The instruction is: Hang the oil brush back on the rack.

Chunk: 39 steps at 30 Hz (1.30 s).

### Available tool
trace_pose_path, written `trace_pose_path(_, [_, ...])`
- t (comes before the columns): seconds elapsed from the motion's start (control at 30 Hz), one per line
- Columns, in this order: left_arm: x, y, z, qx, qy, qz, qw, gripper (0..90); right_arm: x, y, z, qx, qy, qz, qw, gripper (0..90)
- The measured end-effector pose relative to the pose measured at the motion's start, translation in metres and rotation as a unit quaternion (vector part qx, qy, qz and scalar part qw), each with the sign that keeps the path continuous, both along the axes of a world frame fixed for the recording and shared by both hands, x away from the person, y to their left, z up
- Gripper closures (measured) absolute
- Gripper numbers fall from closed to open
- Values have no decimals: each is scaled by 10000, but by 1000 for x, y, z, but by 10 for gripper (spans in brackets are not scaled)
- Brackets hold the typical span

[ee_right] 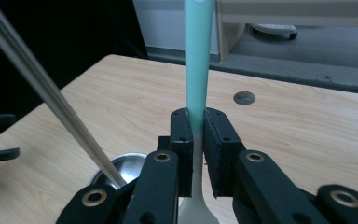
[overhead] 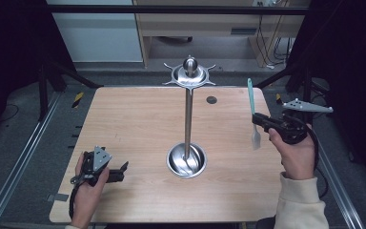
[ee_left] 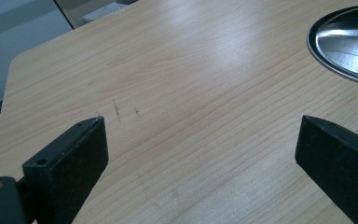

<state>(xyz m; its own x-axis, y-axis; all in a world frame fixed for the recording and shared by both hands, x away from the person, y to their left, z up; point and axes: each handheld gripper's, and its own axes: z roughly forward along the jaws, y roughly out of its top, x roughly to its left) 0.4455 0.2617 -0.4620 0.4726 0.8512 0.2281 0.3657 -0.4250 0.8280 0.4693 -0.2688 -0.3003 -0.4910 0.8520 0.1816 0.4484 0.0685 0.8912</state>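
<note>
Nearest the person, the left gripper (overhead: 119, 170) is lying low over the near left part of the table (overhead: 138, 119), its jaws standing wide apart with nothing between them; in the left gripper view they are framing bare wood grain, with the rim of the steel base (ee_left: 349, 42) showing at the far right. It appears to be parked out of the way, waiting rather than working. A little farther in and to the right, the right gripper (overhead: 257, 120) is being held up off the table, its jaws clamped on a spatula (overhead: 253, 114) about midway along its length. The teal handle is pointing up and away, and the pale blade is hanging down below the jaws; the right gripper view is showing the handle (ee_right: 198, 60) pinched squarely between the two pads. Gripping it upright with the handle end free is probably meant to let that end reach one of the hooks high on the stand. In the middle of the table the utensil stand (overhead: 188, 119) is rising from its round dished base (overhead: 186, 160), which is holding nothing that I can make out apart from the pole itself. At the top, the ring of hooks (overhead: 189, 76) under the ball knob is carrying no utensil yet. The spatula is well apart from the stand, to its right. Beyond it, a small dark round cap (overhead: 211, 99) is sitting in the far tabletop.
</note>
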Motion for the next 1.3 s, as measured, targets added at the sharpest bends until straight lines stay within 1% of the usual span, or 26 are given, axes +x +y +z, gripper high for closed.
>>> trace_pose_path(0.03, [0, 0, 0, 0, 0, 0, 10000, 21, 0, 0, 0, 0, 0, 0, 10000, 826])
trace_pose_path(0.07, [0, 0, 0, 1, 2, -1, 10000, 21, -3, 0, 1, 36, -67, 85, 9999, 826])
trace_pose_path(0.17, [0, 0, 0, 6, 0, -1, 10000, 20, -6, 1, 3, 95, -125, 142, 9998, 826])
trace_pose_path(0.2, [0, 0, 0, 6, 4, -2, 10000, 20, -7, 2, 3, 106, -159, 174, 9997, 826])
trace_pose_path(0.23, [0, 0, 0, 8, 7, -4, 10000, 21, -11, 4, 5, 110, -247, 196, 9994, 826])
trace_pose_path(0.3, [-1, 0, 0, 28, 15, -4, 10000, 21, -12, 5, 6, 110, -292, 229, 9993, 826])
trace_pose_path(0.33, [-1, 0, 0, 20, 7, 6, 10000, 21, -16, 10, 6, 46, -374, 267, 9989, 826])
trace_pose_path(0.4, [-2, 0, 0, 21, 2, 9, 10000, 21, -18, 12, 6, 4, -391, 288, 9988, 826])
trace_pose_path(0.43, [-2, 0, 0, 21, 0, 12, 10000, 21, -23, 16, 3, -59, -439, 343, 9984, 826])
trace_pose_path(0.47, [-2, 0, 0, 20, 0, 12, 10000, 21, -23, 16, 3, -59, -439, 343, 9984, 826])
trace_pose_path(0.53, [-1, 0, 0, 28, 10, 10, 10000, 21, -27, 20, -1, -133, -476, 357, 9981, 826])
trace_pose_path(0.6, [-1, -1, 0, 47, 6, 6, 10000, 20, -29, 22, -2, -149, -503, 373, 9979, 826])
trace_pose_path(0.63, [-2, -1, 0, 68, 10, -3, 10000, 21, -31, 23, -1, -107, -561, 403, 9976, 826])
trace_pose_path(0.7, [-2, -2, 0, 72, 19, -14, 10000, 21, -32, 23, 0, -105, -588, 424, 9973, 826])
trace_pose_path(0.9, [-2, 0, -1, 33, 16, 8, 10000, 21, -40, 32, 8, -72, -840, 571, 9948, 826])
trace_pose_path(0.93, [-2, 0, 0, 31, 13, 11, 10000, 20, -42, 35, 10, -57, -918, 653, 9936, 826])
trace_pose_path(1.0, [-2, 0, 0, 33, 3, 20, 10000, 21, -44, 38, 13, -36, -990, 725, 9924, 826])
trace_pose_path(1.07, [-2, -1, -1, 52, 17, 19, 10000, 21, -47, 42, 17, -48, -1055, 854, 9907, 826])
trace_pose_path(1.1, [-2, -1, -1, 55, 21, 20, 10000, 20, -48, 43, 18, -39, -1138, 898, 9894, 826])
trace_pose_path(1.17, [-2, -1, -1, 67, 26, 18, 10000, 21, -50, 45, 22, -30, -1225, 957, 9878, 826])
trace_pose_path(1.2, [-2, -1, -1, 72, 26, 18, 10000, 21, -50, 45, 24, 31, -1245, 997, 9872, 826])
trace_pose_path(1.23, [-3, -2, -1, 75, 25, 18, 10000, 21, -50, 45, 24, 31, -1245, 997, 9872, 826])
trace_pose_path(1.27, [-3, -2, -1, 75, 22, 17, 10000, 21, -51, 46, 27, 42, -1279, 1080, 9859, 825])
trace_pose_path(1.3, [-3, -2, -1, 75, 22, 17, 10000, 21, -51, 46, 27, 42, -1279, 1080, 9859, 825])
